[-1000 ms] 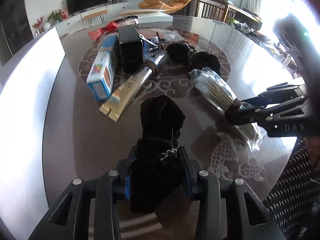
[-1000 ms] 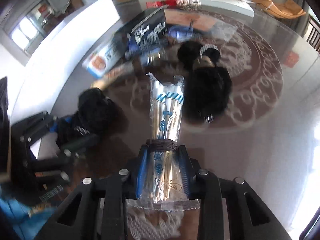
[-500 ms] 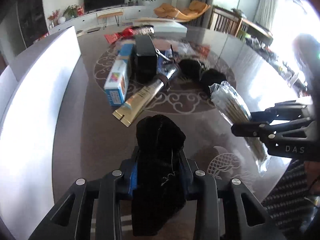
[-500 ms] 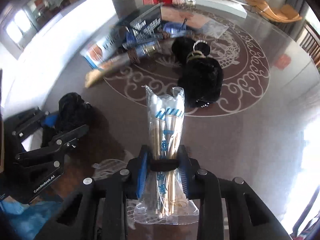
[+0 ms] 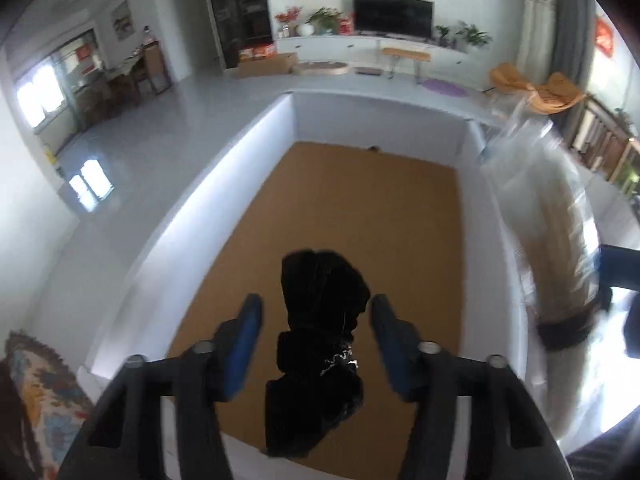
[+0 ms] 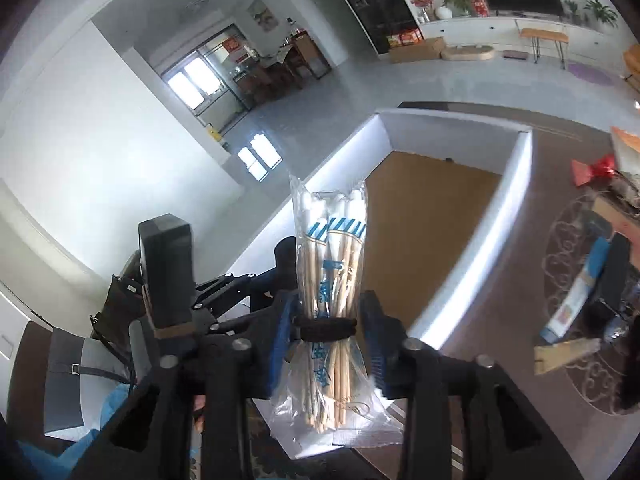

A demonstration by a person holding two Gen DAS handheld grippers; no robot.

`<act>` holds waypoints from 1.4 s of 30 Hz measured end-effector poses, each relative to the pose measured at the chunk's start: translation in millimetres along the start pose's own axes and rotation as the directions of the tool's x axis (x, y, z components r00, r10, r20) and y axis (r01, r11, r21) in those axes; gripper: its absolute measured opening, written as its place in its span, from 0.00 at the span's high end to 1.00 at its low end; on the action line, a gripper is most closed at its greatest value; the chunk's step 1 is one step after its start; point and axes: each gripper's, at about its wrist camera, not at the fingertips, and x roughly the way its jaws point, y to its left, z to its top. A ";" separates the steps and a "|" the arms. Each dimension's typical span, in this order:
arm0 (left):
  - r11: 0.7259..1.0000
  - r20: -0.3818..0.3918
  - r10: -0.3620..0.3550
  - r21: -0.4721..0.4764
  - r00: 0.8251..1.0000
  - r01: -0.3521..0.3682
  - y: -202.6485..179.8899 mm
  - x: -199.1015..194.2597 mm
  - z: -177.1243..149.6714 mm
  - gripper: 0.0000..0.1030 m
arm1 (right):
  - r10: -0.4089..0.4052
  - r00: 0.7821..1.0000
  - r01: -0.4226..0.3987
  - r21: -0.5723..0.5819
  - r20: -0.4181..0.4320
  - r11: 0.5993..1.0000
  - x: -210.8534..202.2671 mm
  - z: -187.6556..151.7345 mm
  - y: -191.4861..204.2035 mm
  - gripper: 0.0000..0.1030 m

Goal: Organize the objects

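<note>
My left gripper (image 5: 316, 316) hangs over a white box (image 5: 224, 184) with a brown cardboard-coloured floor, and its blue pads (image 5: 246, 332) stand apart, not touching the black pouch (image 5: 320, 344) that is between them. The pouch is upright and over the near part of the box floor, closer to the near wall than to the far one; I cannot tell if it rests on the floor or is in the air. In my right gripper (image 6: 328, 332) I pinch a clear bag of wooden chopsticks (image 6: 330, 280), and the pads press on it from both sides at the dark band (image 6: 328, 328) that goes around the bundle. The bag stands upright, with the white and blue paper tips on top, and it is over the near left corner of the same box (image 6: 496, 220). In the left wrist view this bag (image 5: 556, 216) looks blurred, beside the right wall of the box. The box stands at the left edge of a dark table (image 6: 532, 304) with a pale scroll pattern. Further right on this table lie a blue and white carton (image 6: 576, 292), a tan flat pack (image 6: 568, 354) and something red (image 6: 596, 170).
</note>
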 end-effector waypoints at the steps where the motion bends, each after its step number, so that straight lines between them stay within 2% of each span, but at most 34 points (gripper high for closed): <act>1: 0.999 -0.003 0.029 -0.016 1.000 -0.029 4.5 3.0 -2.2 0.30 | -0.017 1.000 0.017 -0.002 0.004 1.000 5.2 0.3 -1.3 0.24; 3: 0.999 0.017 -0.004 -0.046 1.000 0.005 7.0 -2.7 -7.0 0.30 | -0.066 0.996 0.066 -0.001 0.052 0.998 -4.7 -6.6 -9.4 0.24; 5: 0.996 0.057 -0.058 -0.064 0.997 0.062 1.0 -17.0 -10.4 0.30 | -0.134 0.986 0.133 0.015 0.104 0.991 -24.2 -21.7 -34.0 0.23; 7: 0.983 0.087 -0.177 -0.034 0.980 0.181 -23.0 -36.6 -12.2 0.30 | -0.226 0.964 0.222 0.044 0.139 0.974 -40.9 -42.4 -70.1 0.13; 8: 0.967 0.093 -0.253 0.000 0.963 0.254 -38.8 -45.9 -13.0 0.30 | -0.293 0.944 0.286 0.069 0.153 0.956 -48.2 -56.4 -96.9 0.11; 9: 0.941 0.091 -0.339 0.048 0.936 0.336 -57.7 -56.3 -14.2 0.29 | -0.358 0.919 0.346 0.096 0.163 0.933 -57.9 -73.5 -114.6 0.10; 11: 0.866 0.052 -0.484 0.167 0.873 0.471 -113.0 -76.2 -27.3 0.09 | -0.520 0.841 0.495 0.180 0.147 0.850 -69.3 -120.4 -158.2 0.10; 13: 0.786 -0.004 -0.575 0.275 0.818 0.554 -173.0 -83.3 -47.5 0.02 | -0.631 0.770 0.591 0.270 0.090 0.760 -79.6 -164.6 -197.0 0.10; 14: 0.762 -0.032 -0.587 0.317 0.809 0.565 -199.1 -79.3 -58.9 0.02 | -0.662 0.748 0.618 0.307 0.057 0.724 -86.6 -181.0 -209.2 0.10; 16: 0.737 -0.091 -0.570 0.382 0.817 0.557 -256.9 -62.9 -86.4 0.02 | -0.705 0.708 0.650 0.366 0.025 0.666 -109.9 -205.3 -216.9 0.10; 17: 0.737 -0.121 -0.554 0.390 0.824 0.553 -280.3 -46.1 -95.5 0.02 | -0.734 0.679 0.672 0.385 0.021 0.632 -116.3 -215.8 -223.3 0.10; 18: 0.740 -0.147 -0.541 0.384 0.828 0.552 -302.3 -33.4 -102.5 0.03 | -0.753 0.658 0.687 0.395 0.019 0.610 -122.3 -220.1 -223.7 0.10; 20: 0.747 -0.171 -0.521 0.382 0.836 0.544 -330.2 -11.7 -113.3 0.04 | -0.780 0.625 0.706 0.417 0.014 0.573 -128.1 -228.6 -231.9 0.10; 22: 0.757 -0.160 -0.501 0.396 0.851 0.520 -352.2 1.7 -115.1 0.04 | -0.798 0.603 0.713 0.442 0.010 0.544 -134.4 -235.6 -243.8 0.09; 24: 0.756 -0.152 -0.493 0.412 0.857 0.508 -368.4 9.5 -116.3 0.04 | -0.814 0.581 0.726 0.448 0.008 0.522 -137.2 -236.8 -251.8 0.09; 27: 0.762 -0.109 -0.447 0.473 0.888 0.442 -387.9 17.5 -112.4 0.01 | -0.821 0.570 0.727 0.456 0.017 0.514 -131.5 -243.3 -266.6 0.05; 28: 0.753 -0.110 -0.457 0.481 0.883 0.449 -395.0 18.8 -110.2 0.00 | -0.822 0.569 0.726 0.459 0.018 0.512 -131.8 -250.2 -269.7 0.01; 30: 0.750 -0.115 -0.455 0.485 0.883 0.449 -406.4 20.7 -102.2 0.00 | -0.825 0.564 0.725 0.465 0.023 0.509 -134.0 -255.3 -281.3 0.00; 35: 0.759 -0.091 -0.460 0.475 0.883 0.445 -433.0 30.1 -80.6 0.00 | -0.829 0.558 0.725 0.464 0.037 0.509 -134.8 -264.5 -290.8 0.00; 42: 0.762 -0.089 -0.464 0.466 0.881 0.449 -442.9 38.4 -69.4 0.00 | -0.831 0.555 0.727 0.466 0.037 0.505 -136.8 -266.6 -289.2 0.00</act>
